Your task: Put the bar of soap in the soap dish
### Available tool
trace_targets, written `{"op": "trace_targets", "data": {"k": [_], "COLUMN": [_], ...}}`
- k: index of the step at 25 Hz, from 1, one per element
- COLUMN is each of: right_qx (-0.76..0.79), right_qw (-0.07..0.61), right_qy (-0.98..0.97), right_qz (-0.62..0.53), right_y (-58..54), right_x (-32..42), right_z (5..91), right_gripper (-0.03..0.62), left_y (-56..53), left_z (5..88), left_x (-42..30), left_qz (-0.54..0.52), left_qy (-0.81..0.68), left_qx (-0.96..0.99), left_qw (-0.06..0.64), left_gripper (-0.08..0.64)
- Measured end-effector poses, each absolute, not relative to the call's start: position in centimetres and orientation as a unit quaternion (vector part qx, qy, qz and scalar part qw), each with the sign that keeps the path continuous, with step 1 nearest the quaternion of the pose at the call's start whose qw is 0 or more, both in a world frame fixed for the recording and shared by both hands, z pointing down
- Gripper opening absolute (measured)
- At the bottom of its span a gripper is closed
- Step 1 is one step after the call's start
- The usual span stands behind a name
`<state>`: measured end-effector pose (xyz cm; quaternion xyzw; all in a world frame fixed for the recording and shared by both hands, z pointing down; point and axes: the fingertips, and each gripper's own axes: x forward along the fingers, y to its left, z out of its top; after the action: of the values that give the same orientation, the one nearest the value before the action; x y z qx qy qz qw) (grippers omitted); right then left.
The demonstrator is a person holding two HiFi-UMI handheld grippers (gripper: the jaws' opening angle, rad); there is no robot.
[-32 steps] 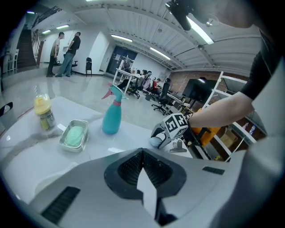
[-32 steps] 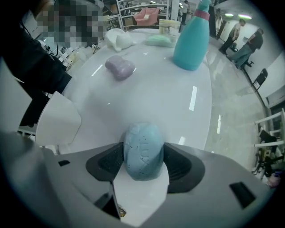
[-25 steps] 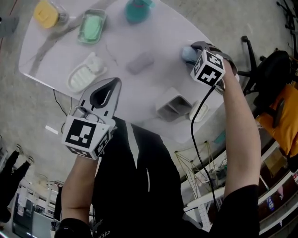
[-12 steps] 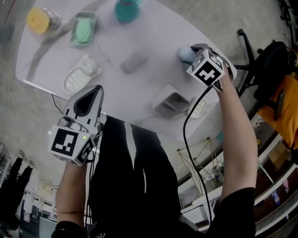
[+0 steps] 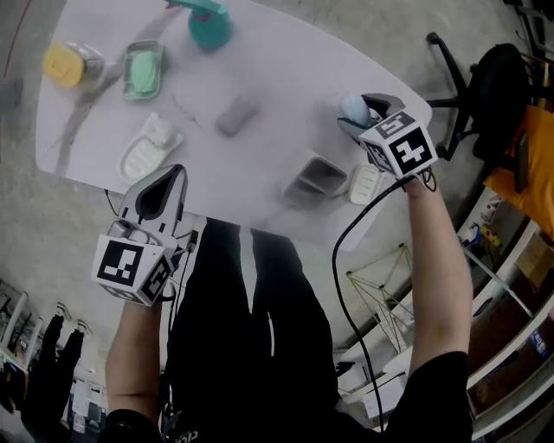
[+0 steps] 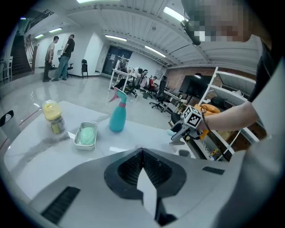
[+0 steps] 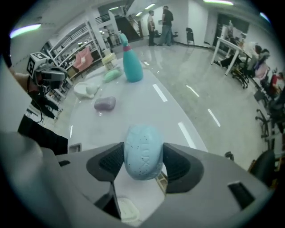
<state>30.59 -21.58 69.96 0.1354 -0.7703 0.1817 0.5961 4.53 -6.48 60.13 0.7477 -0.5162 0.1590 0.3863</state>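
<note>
My right gripper (image 5: pixel 359 119) is shut on a pale blue speckled bar of soap (image 5: pixel 352 108) and holds it above the table's right end. In the right gripper view the blue soap (image 7: pixel 143 152) stands on end between both pads of that gripper (image 7: pixel 143 156). A white ribbed soap dish (image 5: pixel 147 144) lies near the table's front left edge, far from the soap. My left gripper (image 5: pixel 166 183) hangs at the near table edge beside that dish, shut and empty; its jaw tips meet in the left gripper view (image 6: pixel 142 150).
On the white table (image 5: pixel 277 78) lie a purple soap (image 5: pixel 236 115), a green soap in a metal tray (image 5: pixel 142 71), a teal spray bottle (image 5: pixel 208 26) and a yellow-lidded jar (image 5: pixel 67 63). A grey open box (image 5: pixel 317 176) stands near my right gripper. An office chair (image 5: pixel 485 86) stands at the right.
My right gripper has lifted the blue soap off the table and rolled its wrist. My left gripper drew back a little toward the table's near edge.
</note>
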Motion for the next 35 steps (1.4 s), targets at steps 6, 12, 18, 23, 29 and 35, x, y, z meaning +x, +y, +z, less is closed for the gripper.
{"op": "trace_targets", "data": {"k": [6,12,18,23,29,35], "right_qx": [0.215,0.304,0.374,0.442,0.481,0.507], "right_qw": [0.569,0.535,0.508,0.471,0.465,0.471], "right_qy": [-0.754,-0.718,-0.676,-0.645,-0.617,-0.605], "right_qz": [0.250,0.324,0.382,0.407,0.414,0.394], "right_y": [-18.5,-13.7,-9.1,-8.0,-7.5,-8.1], "right_x": [35.8,41.9,44.8,45.6,45.7,46.0], "right_z": [67.7,67.6,70.4,71.6,72.9,73.3], "right_gripper": [0.285,0.284,0.284,0.282,0.282,0.279], "left_y": [-7.6,-8.3,-8.8,-8.6,-8.3,-7.9], "left_z": [58.6,58.3,59.2,59.4,59.1,58.9], "left_x": [5.3,7.5,9.8,11.3,11.8,10.9], "left_qz": [0.167,0.181,0.196,0.202,0.202,0.201], "left_qy": [-0.497,-0.472,-0.445,-0.429,-0.425,-0.434], "left_qx": [0.767,0.783,0.796,0.802,0.804,0.799], "left_qw": [0.370,0.363,0.360,0.363,0.363,0.364], "left_gripper": [0.009,0.009,0.009,0.009,0.009,0.009]}}
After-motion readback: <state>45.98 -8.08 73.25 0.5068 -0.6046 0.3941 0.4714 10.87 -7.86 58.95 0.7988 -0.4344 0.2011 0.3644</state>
